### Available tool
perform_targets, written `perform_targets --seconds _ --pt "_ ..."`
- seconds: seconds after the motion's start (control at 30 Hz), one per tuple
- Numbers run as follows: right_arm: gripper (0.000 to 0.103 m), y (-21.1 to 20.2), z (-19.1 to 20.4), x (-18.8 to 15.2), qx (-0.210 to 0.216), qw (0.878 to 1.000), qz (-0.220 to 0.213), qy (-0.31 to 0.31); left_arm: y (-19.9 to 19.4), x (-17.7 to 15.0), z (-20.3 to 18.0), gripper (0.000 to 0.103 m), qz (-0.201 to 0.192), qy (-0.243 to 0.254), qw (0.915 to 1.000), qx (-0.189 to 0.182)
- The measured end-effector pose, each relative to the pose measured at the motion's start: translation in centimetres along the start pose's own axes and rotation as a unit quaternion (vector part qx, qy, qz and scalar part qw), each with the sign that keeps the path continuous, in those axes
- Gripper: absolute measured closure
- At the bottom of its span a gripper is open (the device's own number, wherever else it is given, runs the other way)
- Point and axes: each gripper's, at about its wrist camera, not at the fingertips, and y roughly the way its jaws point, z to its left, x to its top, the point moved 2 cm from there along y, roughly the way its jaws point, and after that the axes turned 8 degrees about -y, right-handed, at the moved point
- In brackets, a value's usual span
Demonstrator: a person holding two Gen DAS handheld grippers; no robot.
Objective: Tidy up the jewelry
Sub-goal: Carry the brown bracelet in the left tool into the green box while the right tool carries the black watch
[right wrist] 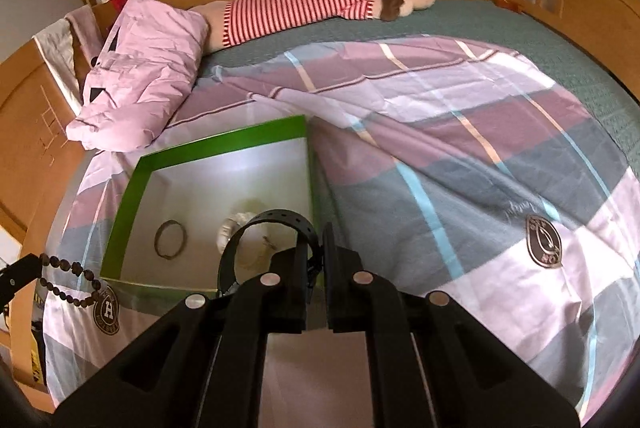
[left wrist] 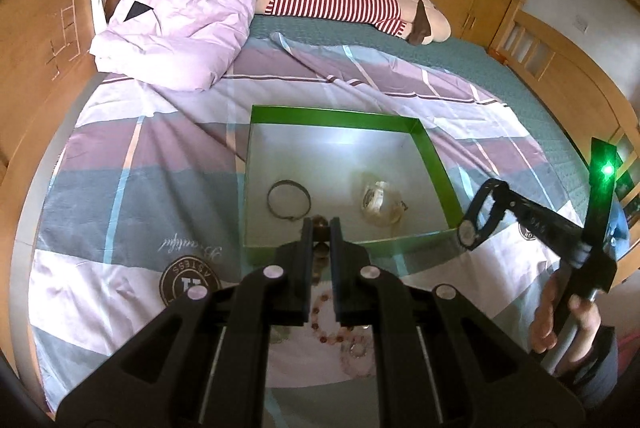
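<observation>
Green-rimmed box [left wrist: 436, 152] lay on the bed's plaid sheet [right wrist: 460, 132], holding a dark bangle [left wrist: 289, 199]. Left hand-held gripper [left wrist: 321, 228] pinched a bead bracelet [right wrist: 66, 278] near its front; right hand-held gripper [right wrist: 318, 248] clamped a black watch [right wrist: 276, 228] there.

Both wrist views angled down, sharing green box [left wrist: 434, 152], seemingly close
</observation>
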Motion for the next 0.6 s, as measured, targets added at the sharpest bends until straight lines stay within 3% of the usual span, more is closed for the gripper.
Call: perform_targets --seconds 0.2,0.27,0.6 --pt "0.096 1.2 2.0 1.2 -0.015 1.000 -0.002 -0.014 2.3 1.7 -0.8 0.096 0.006 0.002 1.0000 0.000" --pt "0.096 1.5 2.2 1.2 -0.013 1.000 0.001 -0.017 3.6 2.4 -1.2 0.096 0.007 0.013 0.9998 0.015" --pt "0.096 5.3 3.4 3.0 -0.016 0.999 0.030 -0.035 9.6 4.4 -2.2 0.096 0.045 0.019 0.9984 0.029"
